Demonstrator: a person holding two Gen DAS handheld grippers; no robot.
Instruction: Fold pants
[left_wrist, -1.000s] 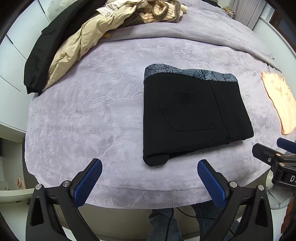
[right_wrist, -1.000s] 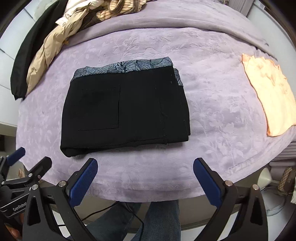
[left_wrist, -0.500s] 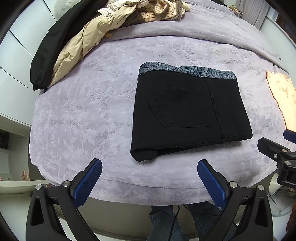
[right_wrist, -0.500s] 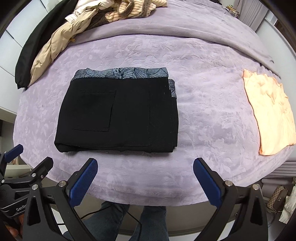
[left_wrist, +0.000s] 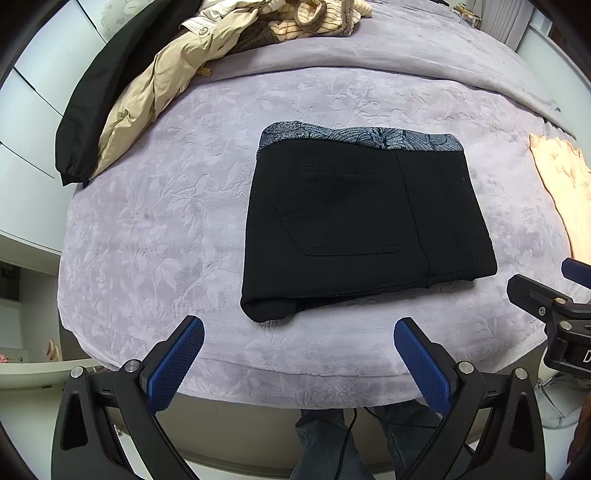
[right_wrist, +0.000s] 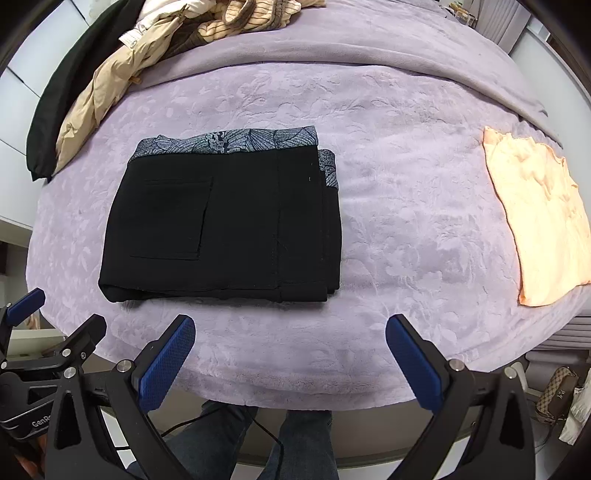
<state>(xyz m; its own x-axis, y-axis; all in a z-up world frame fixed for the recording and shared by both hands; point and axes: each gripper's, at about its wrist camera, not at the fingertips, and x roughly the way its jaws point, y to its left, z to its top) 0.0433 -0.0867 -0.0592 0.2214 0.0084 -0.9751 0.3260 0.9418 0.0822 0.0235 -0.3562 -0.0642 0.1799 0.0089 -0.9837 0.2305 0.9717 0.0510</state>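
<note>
Lilac bedspread (left_wrist: 147, 229) bearing black pants (left_wrist: 362, 225) folded compact, centred; left gripper (left_wrist: 298, 360) and right gripper (right_wrist: 290, 356) spread wide, empty, off near edge; folding seemingly finished, perhaps only final smoothing.

Your views are evenly lit and sharp; fisheye bends the edges, corners vignette black, shadows are soft.

orange cloth (left_wrist: 565, 192) cut off at right edge.
</note>
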